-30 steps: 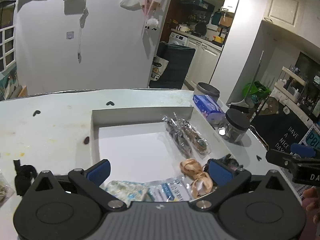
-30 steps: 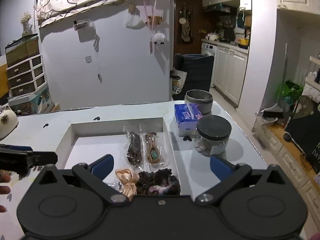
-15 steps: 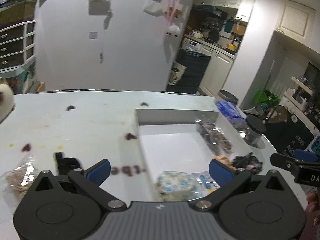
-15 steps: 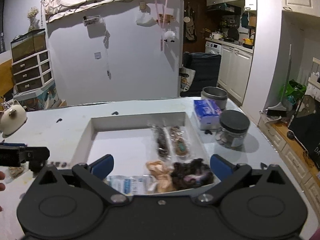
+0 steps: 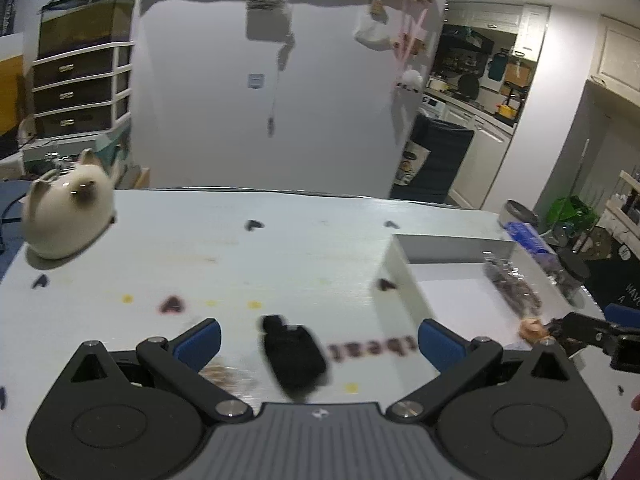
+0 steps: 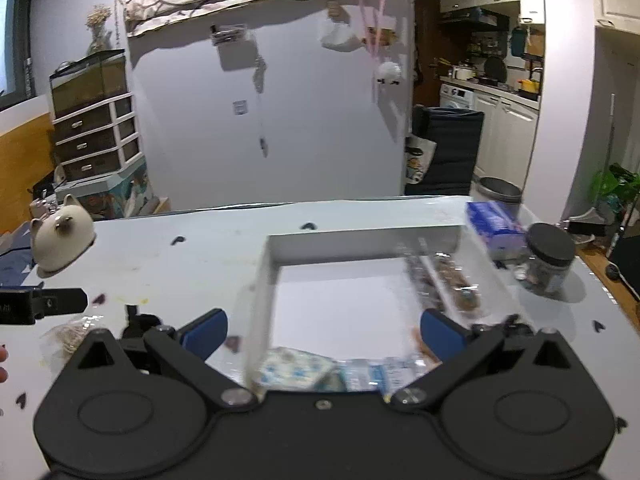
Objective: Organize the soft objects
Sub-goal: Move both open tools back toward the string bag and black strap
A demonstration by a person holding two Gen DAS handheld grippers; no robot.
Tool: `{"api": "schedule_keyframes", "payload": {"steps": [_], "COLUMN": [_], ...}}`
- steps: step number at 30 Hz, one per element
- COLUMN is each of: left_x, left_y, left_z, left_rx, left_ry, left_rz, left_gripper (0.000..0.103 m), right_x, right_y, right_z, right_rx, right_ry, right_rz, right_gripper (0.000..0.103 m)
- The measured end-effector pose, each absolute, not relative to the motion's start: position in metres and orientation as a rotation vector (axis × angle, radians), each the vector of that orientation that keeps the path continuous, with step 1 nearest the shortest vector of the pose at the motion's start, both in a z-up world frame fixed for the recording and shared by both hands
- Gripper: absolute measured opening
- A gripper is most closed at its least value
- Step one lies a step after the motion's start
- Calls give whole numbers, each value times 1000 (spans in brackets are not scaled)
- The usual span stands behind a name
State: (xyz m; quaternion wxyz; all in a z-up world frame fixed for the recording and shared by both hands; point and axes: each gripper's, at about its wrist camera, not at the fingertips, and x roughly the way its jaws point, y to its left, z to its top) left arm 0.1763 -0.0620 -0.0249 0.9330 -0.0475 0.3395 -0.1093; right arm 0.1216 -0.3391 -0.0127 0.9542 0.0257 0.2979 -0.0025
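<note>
My left gripper [image 5: 319, 340] is open and empty, low over the table, with a black soft item [image 5: 294, 354] lying between its fingers. A clear bag of beige items [image 5: 228, 374] lies beside the left finger. The white box [image 6: 276, 280] holds bagged soft things: two long clear bags [image 6: 444, 280] along its right wall and a patterned packet [image 6: 296, 368] at the front. My right gripper [image 6: 323, 336] is open and empty above the box's front edge. The left gripper's finger shows at the left of the right wrist view [image 6: 44, 304].
A cream cat-shaped pot [image 5: 66, 210] stands at the table's far left. A blue tissue pack [image 6: 496, 222], a dark-lidded jar [image 6: 548, 256] and a grey tin [image 6: 500, 192] stand right of the box. Small dark heart marks dot the tabletop.
My left gripper has swung left, away from the box, and now stands over the black item. My right gripper has shifted left too, so the box sits further right in its view.
</note>
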Motion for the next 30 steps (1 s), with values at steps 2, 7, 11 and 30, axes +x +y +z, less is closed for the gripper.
{"api": "schedule_keyframes", "payload": {"steps": [2, 7, 11, 30], "left_x": [181, 190, 196, 215], "left_y": [-44, -11, 10, 26], "left_z": [-27, -33, -39, -83], "left_rx": [-93, -69, -34, 193], "left_ry": [701, 707, 715, 770], "left_rz": [-219, -216, -233, -476], "left_gripper": [103, 103, 103, 103], "right_x": [124, 133, 142, 216], "right_y": [-324, -286, -260, -188], "right_z": [-13, -16, -18, -51], "right_rx": [48, 36, 27, 90], "right_ry": [604, 602, 610, 831], "right_rz": [6, 40, 63, 263], "right_gripper": [103, 103, 103, 101]}}
